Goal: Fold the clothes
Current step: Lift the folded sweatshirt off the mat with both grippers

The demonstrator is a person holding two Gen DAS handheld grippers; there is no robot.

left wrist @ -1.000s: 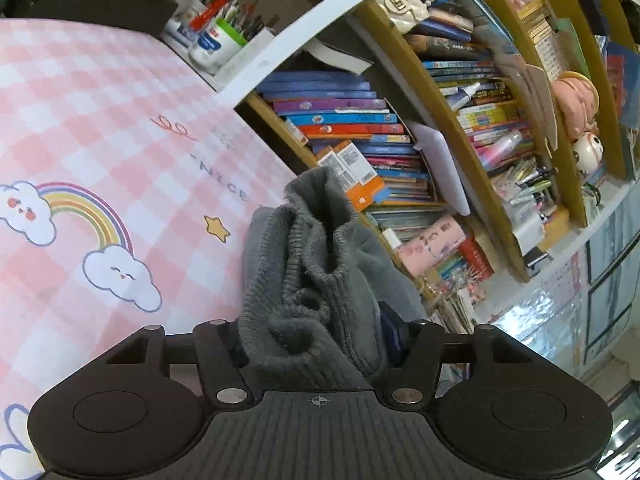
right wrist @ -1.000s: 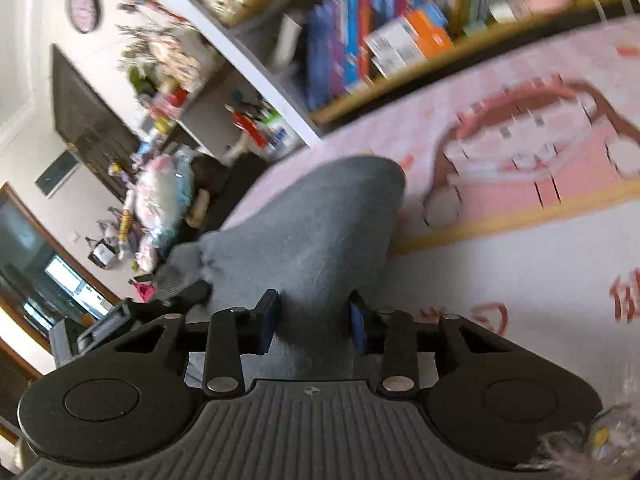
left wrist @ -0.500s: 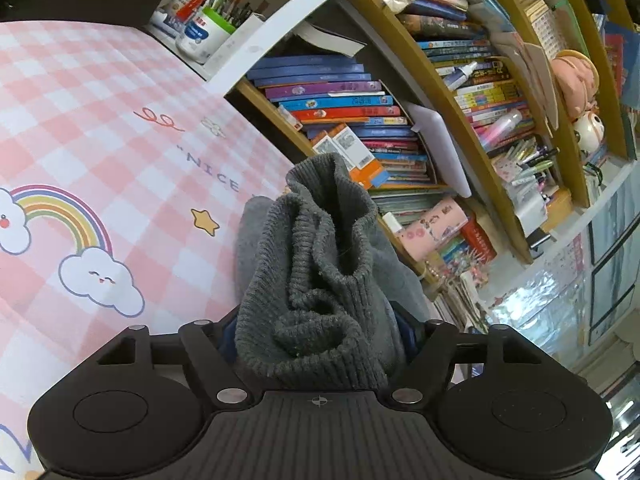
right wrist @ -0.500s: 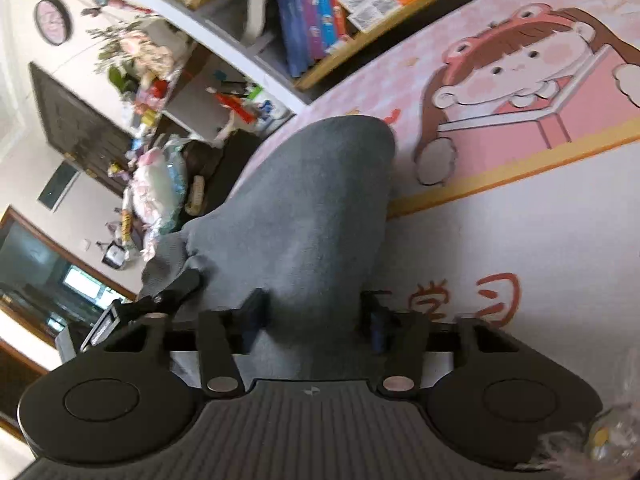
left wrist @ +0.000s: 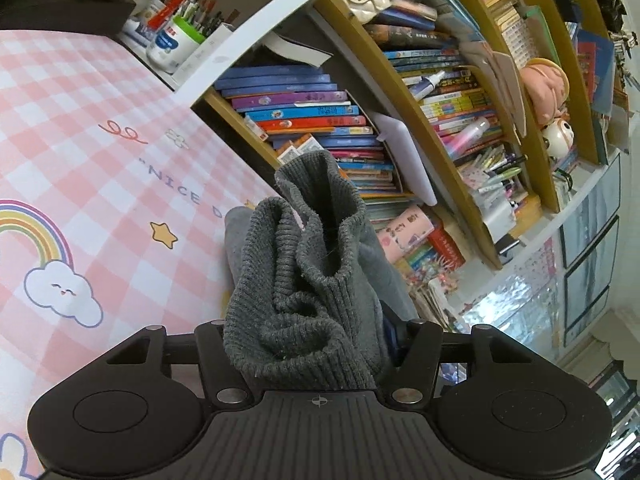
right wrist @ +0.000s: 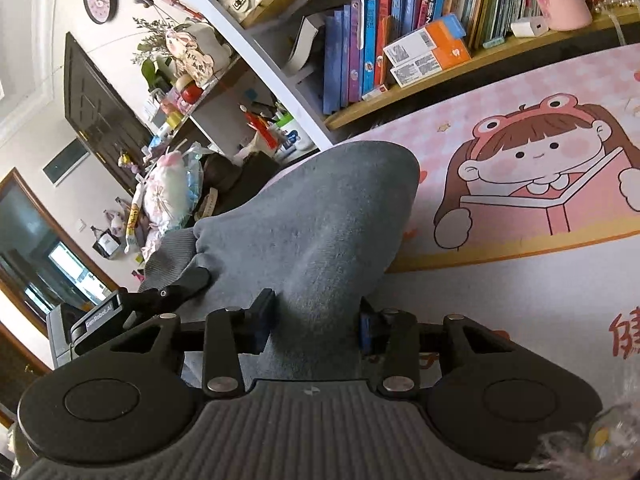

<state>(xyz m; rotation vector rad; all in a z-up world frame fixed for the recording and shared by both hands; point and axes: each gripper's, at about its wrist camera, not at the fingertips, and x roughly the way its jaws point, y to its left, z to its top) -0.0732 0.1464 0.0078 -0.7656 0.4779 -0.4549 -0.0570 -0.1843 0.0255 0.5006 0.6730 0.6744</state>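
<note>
A grey garment with a ribbed knit hem (left wrist: 308, 280) bunches up between the fingers of my left gripper (left wrist: 308, 336), which is shut on it above the pink checked table mat (left wrist: 100, 168). In the right wrist view the smooth grey fabric of the same garment (right wrist: 320, 232) runs through my right gripper (right wrist: 316, 320), which is shut on it. The left gripper (right wrist: 160, 300) shows there at the left, holding the ribbed edge. The garment hangs stretched between both grippers over the mat.
A bookshelf (left wrist: 320, 112) full of books stands right behind the table. A pen cup (left wrist: 172, 44) sits at the table's far corner. The mat shows a cartoon girl print (right wrist: 540, 176). A crinkled plastic bag (right wrist: 592, 448) lies at the lower right.
Both grippers have lifted and turned with the garment. The right view now shows more of the cartoon girl, and the cloth hangs longer in front of the left gripper.
</note>
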